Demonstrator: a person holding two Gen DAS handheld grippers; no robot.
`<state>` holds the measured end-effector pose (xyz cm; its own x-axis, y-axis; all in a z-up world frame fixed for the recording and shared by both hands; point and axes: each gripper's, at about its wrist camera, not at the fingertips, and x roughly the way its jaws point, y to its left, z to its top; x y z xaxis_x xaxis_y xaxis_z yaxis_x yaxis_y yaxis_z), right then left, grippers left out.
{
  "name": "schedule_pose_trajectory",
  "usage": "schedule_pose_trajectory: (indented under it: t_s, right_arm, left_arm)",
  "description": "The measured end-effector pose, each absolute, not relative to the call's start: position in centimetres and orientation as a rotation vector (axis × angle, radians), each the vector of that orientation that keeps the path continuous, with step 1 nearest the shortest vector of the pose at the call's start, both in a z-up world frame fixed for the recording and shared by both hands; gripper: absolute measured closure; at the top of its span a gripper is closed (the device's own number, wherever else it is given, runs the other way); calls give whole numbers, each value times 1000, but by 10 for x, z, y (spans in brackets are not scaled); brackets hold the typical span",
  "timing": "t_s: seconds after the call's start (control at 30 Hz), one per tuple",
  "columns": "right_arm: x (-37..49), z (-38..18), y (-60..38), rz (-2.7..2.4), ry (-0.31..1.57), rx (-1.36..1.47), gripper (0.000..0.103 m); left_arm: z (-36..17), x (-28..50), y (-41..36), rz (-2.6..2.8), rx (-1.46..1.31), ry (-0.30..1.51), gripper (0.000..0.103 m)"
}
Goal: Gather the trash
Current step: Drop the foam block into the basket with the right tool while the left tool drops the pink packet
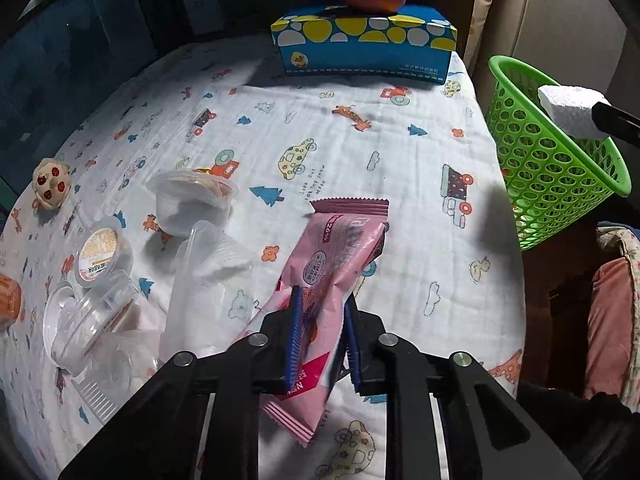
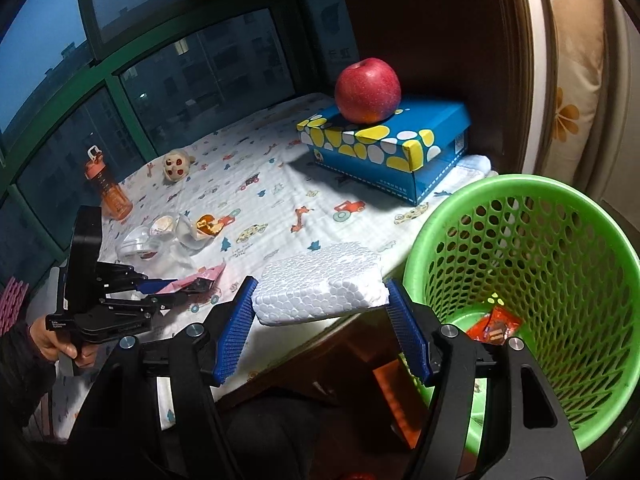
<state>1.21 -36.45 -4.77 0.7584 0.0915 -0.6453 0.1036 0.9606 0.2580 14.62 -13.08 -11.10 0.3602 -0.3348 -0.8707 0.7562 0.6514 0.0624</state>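
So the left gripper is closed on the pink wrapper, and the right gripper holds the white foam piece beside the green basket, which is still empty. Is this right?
Not quite: the green basket is not empty. The right wrist view shows an orange-red wrapper on its bottom. The rest holds: the left gripper is closed on the pink wrapper, and the right gripper holds the white foam piece beside the basket.

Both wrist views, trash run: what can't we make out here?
- Green basket: bottom partly hidden behind the right gripper in the right wrist view; beyond the orange wrapper, contents unclear.
- Pink wrapper: print too small and blurred; near end covered by the left gripper.
- Clear cups: left wrist view, overlapping, count unclear.
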Motion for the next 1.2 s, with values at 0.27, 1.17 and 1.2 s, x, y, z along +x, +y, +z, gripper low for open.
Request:
schedule_pose_trajectory:
  t_s: [0.27, 1.17, 1.2]
  right_arm:
    - [-12, -45, -391, -80, 681, 332, 38]
    - [-72, -67, -489, -347, 702, 394, 25]
    - [-73, -67, -491, -351, 702, 398, 24]
  left_arm:
    - [-85, 133, -132, -778, 402, 943, 94]
    - [24, 81, -282, -1120, 288, 817, 95]
    - [25, 79, -291, -1130, 290, 814, 95]
